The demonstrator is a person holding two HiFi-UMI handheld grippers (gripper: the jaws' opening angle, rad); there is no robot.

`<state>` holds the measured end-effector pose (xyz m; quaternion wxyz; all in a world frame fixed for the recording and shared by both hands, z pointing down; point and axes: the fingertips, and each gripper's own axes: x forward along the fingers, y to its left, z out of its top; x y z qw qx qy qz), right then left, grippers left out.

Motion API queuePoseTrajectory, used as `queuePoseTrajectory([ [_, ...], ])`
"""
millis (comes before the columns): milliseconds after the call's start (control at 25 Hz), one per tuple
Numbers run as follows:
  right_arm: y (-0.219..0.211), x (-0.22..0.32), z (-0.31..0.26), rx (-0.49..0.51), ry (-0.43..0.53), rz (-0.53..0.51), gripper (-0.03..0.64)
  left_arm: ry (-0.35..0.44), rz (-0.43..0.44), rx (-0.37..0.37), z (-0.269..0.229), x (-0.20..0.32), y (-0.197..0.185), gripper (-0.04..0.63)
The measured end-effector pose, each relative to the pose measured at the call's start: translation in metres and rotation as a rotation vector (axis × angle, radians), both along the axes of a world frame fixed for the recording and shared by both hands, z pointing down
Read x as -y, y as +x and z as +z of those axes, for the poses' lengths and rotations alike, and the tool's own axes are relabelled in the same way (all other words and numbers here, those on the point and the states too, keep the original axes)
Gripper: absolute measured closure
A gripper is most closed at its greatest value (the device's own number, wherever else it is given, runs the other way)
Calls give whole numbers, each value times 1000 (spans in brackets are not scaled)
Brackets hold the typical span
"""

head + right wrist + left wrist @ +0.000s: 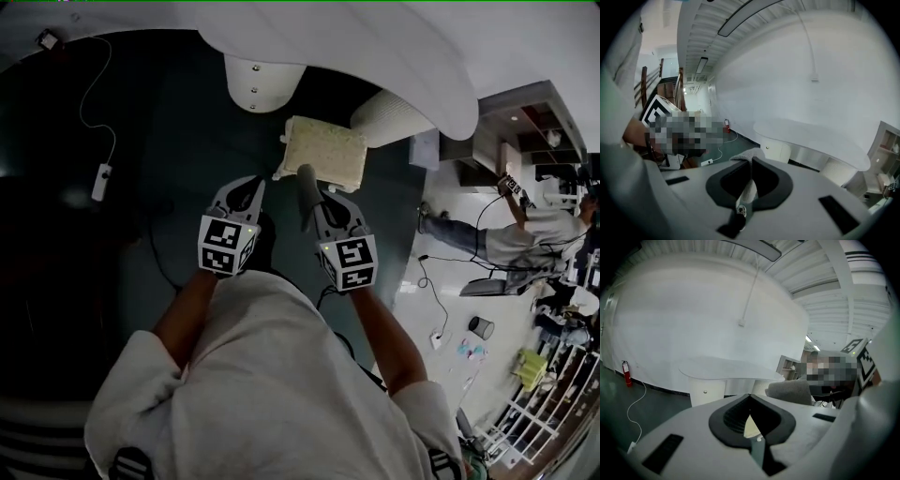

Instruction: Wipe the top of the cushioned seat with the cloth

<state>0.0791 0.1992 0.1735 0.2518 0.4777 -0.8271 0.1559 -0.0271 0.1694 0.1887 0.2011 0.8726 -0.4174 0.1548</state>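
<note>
Hard bits first: the cushioned seat (pixel 325 152) shows only its cream top from the head view. Whatever carries it is hidden underneath, so can't say what it stands on. It sits ahead of both grippers, near the white table (pixel 375 37) rim, with a ribbed white cylinder (pixel 389 117) just beside its far right corner. The right hand-held gripper (pixel 322 199) has its jaws pressed onto the grey cloth (pixel 306 190). In the right gripper view the fabric is pinched between the pads and a grey fold pokes out past the tips. From the head view the cloth stands up as a dark roll at the seat's near edge, but touching or just short of it is too close to call. The left hand-held gripper (pixel 246 187) has its jaws together at the tips w/ nothing gripped. In the left gripper view a thin cream sliver shows through the gap behind the tips, prob. the seat beyond, not certain. This gripper is near the seat's near left corner, apart from it. The table cuts off the top of the head view, w/ only a rounded pedestal (pixel 258 82) showing below it. Around them is dark floor (pixel 169 122), with a white cable (pixel 89 103) running to a small white box (pixel 100 181) at left. A second person (pixel 525 239) stands well off to the right, amid clutter too small to read.
</note>
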Motion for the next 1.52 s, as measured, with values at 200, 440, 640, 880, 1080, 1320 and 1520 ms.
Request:
queuePoseTrajectory([
  [200, 3, 56, 20, -52, -65, -45, 603, -59, 9, -7, 29, 51, 4, 580],
  [440, 1, 114, 53, -111, -138, -132, 603, -85, -63, -43, 56, 115, 0, 580],
  [640, -14, 151, 76, -191, -157, -230, 603, -122, -121, -38, 87, 145, -26, 580],
  [880, -27, 177, 134, -341, -180, -456, 603, -218, -235, -20, 148, 148, -46, 581],
  [1080, -24, 194, 208, -420, -219, -590, 603, -247, -345, -10, 202, 151, -58, 581],
  [1320, 3, 226, 307, -476, -278, -697, 603, -310, -517, 11, 278, 160, -66, 580],
  [1520, 10, 239, 389, -610, -215, -915, 603, -323, -634, 4, 332, 161, -63, 581],
])
